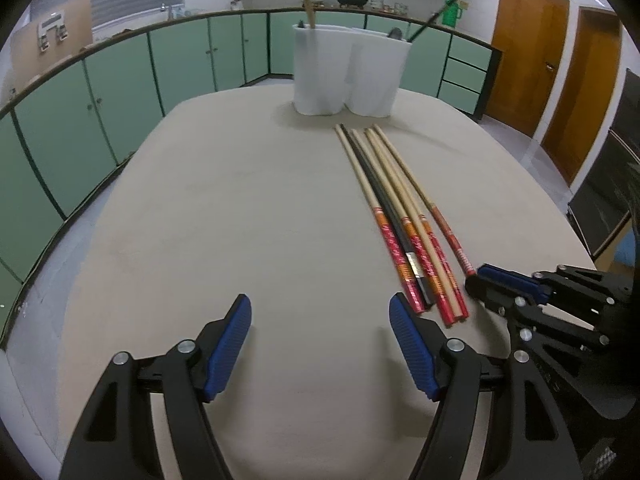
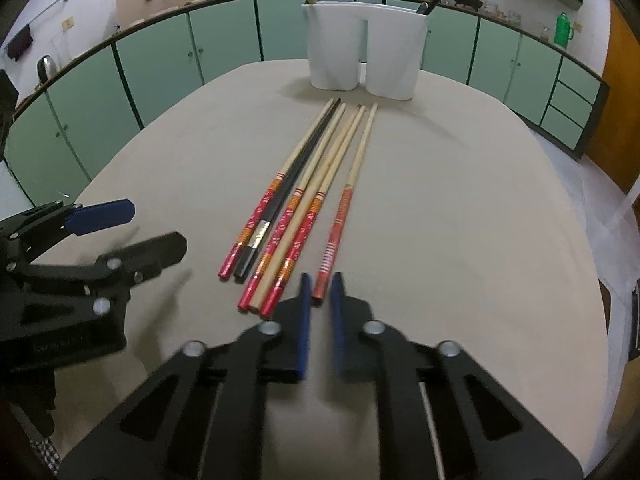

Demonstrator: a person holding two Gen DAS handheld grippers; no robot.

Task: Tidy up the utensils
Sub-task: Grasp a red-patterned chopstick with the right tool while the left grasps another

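Green cabinets ring your beige surface [image 1: 224,216]. Six chopsticks [image 2: 304,196] lie before the white holder [image 2: 362,52]. Your left hand-held gripper [image 1: 320,320] gapes wide; your right hand-held gripper [image 2: 320,280] is narrowly apart around the separate chopstick's [image 2: 344,216] end.

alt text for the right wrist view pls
The right gripper straddles the near end of a lone red-handled chopstick on a beige table; five more chopsticks lie left, a white holder behind.

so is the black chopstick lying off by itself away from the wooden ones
No, the black chopstick lies in the row on the table, tight between two wooden chopsticks with red patterned ends.
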